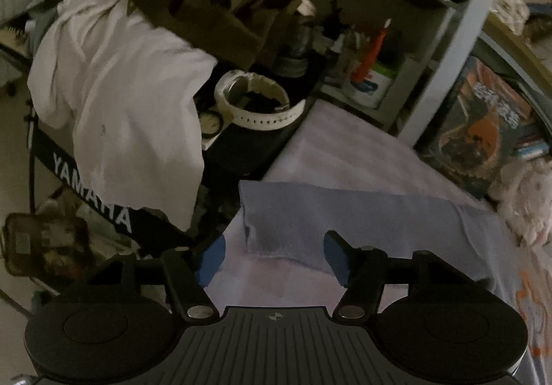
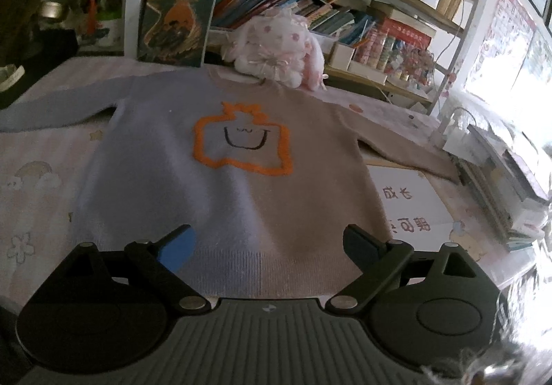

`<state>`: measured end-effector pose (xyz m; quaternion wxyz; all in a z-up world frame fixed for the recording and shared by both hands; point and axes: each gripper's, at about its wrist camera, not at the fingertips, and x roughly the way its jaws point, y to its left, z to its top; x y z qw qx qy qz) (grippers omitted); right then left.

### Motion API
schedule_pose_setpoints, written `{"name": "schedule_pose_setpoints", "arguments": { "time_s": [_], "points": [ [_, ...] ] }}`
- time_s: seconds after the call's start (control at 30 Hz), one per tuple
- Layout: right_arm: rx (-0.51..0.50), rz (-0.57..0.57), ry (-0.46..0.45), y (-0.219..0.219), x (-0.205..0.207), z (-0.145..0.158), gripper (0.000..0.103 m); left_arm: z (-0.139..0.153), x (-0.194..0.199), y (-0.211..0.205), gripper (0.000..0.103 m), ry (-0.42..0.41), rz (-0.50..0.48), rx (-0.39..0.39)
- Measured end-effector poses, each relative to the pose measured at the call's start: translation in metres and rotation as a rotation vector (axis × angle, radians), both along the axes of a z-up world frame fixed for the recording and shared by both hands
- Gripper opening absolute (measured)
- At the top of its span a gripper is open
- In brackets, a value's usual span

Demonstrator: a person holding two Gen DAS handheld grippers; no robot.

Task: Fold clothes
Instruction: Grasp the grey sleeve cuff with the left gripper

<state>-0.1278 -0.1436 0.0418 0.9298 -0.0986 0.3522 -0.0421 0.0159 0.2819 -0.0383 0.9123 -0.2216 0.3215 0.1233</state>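
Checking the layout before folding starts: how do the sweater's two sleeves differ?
The blue sleeve lies on the pink sheet; the tan sleeve runs out across a white box. The blue sleeve's cuff sits between the open left gripper's fingers, unpinched; the tan sleeve has no gripper near. Both lie spread flat, unfolded.

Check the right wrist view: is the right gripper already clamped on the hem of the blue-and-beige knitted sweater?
No, the right gripper stands open above the blue-and-beige knitted sweater, its pads apart and pinching nothing.
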Motion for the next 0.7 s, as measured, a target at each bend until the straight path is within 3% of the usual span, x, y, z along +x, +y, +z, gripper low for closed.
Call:
{"name": "schedule_pose_setpoints", "arguments": {
  "time_s": [0.1,0.27,0.5,0.7],
  "points": [
    [-0.016,-0.010,0.012,0.000,-0.002,0.001,0.093,-0.007,0.009,0.004,0.050,0.009,0.013,-0.063],
    [-0.034,-0.039,0.032,-0.006,-0.005,0.004,0.093,-0.012,0.018,-0.008,0.045,-0.027,-0.003,-0.159],
    [-0.039,-0.047,0.055,-0.015,-0.003,0.002,0.093,-0.016,0.028,-0.027,0.045,-0.045,-0.003,-0.282],
    [-0.031,-0.045,0.052,-0.021,0.001,0.002,0.093,-0.016,0.034,-0.029,0.045,-0.031,0.024,-0.325]
  ]
}}
